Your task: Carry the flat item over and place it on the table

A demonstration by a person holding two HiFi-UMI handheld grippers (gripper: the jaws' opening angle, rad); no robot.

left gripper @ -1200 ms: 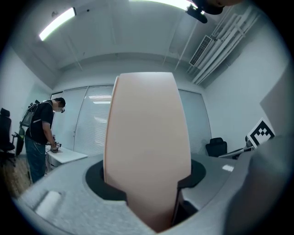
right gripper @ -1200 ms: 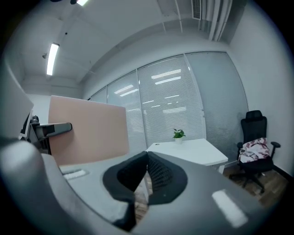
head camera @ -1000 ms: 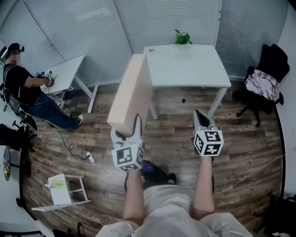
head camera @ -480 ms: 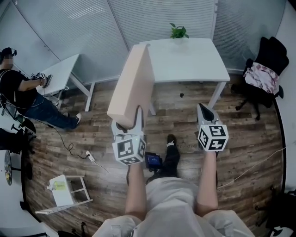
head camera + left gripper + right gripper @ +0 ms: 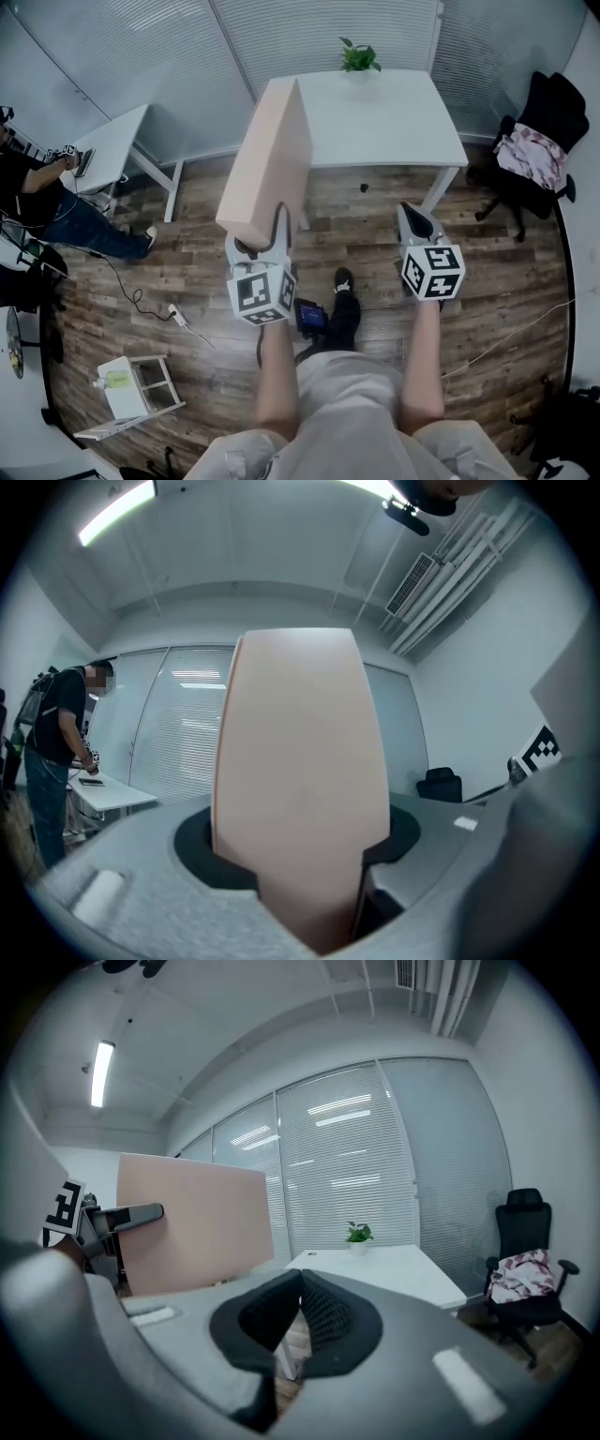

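Your left claw [image 5: 255,251] clamps the board [image 5: 269,155]; right claw [image 5: 413,223] is closed, empty. Hold it upright nearing the counter [image 5: 394,127].

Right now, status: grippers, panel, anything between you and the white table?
Left gripper shut on beige panel, held upright. Right gripper shut, empty. White table ahead, panel not yet on it; potted plant at its far edge.
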